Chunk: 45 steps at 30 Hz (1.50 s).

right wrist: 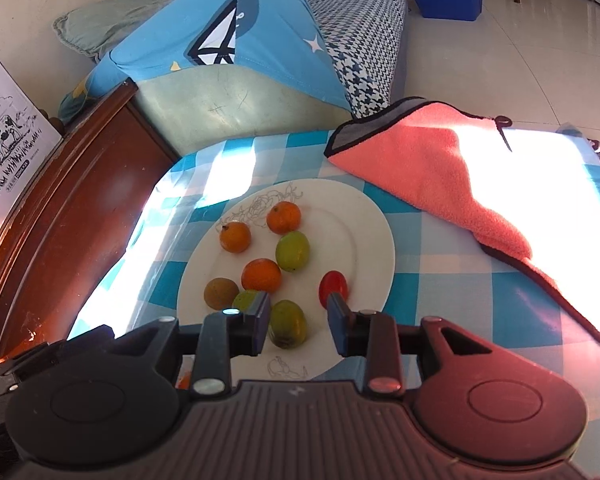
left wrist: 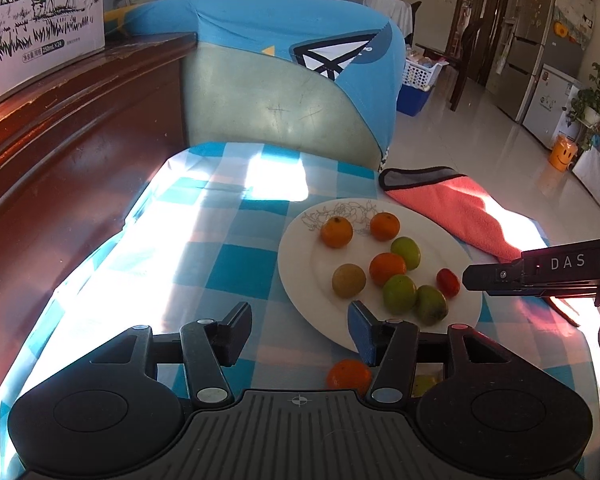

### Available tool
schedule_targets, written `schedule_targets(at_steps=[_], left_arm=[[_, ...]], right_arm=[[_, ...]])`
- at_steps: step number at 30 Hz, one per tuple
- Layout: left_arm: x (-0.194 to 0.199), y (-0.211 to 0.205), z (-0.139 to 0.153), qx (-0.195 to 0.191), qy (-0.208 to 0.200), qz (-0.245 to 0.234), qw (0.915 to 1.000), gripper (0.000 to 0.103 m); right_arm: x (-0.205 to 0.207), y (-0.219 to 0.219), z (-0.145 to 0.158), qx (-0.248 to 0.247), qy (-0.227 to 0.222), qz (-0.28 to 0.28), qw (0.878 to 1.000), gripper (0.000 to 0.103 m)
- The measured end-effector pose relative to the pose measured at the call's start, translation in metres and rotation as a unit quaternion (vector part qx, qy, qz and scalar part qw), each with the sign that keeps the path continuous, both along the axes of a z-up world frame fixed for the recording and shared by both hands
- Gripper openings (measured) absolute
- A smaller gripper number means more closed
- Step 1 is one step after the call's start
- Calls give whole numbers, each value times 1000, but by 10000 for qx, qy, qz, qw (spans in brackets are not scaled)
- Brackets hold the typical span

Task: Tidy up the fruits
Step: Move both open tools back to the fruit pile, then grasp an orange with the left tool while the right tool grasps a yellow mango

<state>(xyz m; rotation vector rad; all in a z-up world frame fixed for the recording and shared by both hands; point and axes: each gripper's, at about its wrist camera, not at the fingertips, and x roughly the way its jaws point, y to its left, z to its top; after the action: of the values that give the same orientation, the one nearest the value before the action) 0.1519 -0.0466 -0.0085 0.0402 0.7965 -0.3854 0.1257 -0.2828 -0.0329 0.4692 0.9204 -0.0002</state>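
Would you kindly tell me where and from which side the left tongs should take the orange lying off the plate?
Grip the orange across its round middle, coming straight down from above. It lies loose on the checked tablecloth, just outside the plate rim, so one finger must slip between fruit and rim. The left tongs are open and nearly over it already.

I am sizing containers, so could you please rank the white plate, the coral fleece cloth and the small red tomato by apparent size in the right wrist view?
1. Coral fleece cloth and white plate: too similar to separate.
2. Small red tomato, clearly smallest.
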Motion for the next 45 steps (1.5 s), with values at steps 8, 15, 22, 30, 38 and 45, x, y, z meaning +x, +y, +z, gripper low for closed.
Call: schedule_targets(at_steps=[8,15,22,30,38,45], left_arm=[[-24,10,-11,-34,187,-153,9997,53],[-47,14,-23,8,361,-334,9988,56],[-57,8,-27,75,364,-505,9980,60],[-54,-6,-36,205,450,-528,9974,61],[-50,-17,-41,197,519,-564,9969,61],[-49,-25,-46,183,589,-607,9962,58]], right_arm=[[-23,1,0,214,60,-27,9998,34],[-40,12,-6,247,176,112,9995,34],[-44,27,-16,131,308,377,9987,34],[-37,30,-24,-38,398,278,9988,34],[-33,38,-29,-142,363,336,9987,33],[-32,39,-29,-192,335,356,9986,29]])
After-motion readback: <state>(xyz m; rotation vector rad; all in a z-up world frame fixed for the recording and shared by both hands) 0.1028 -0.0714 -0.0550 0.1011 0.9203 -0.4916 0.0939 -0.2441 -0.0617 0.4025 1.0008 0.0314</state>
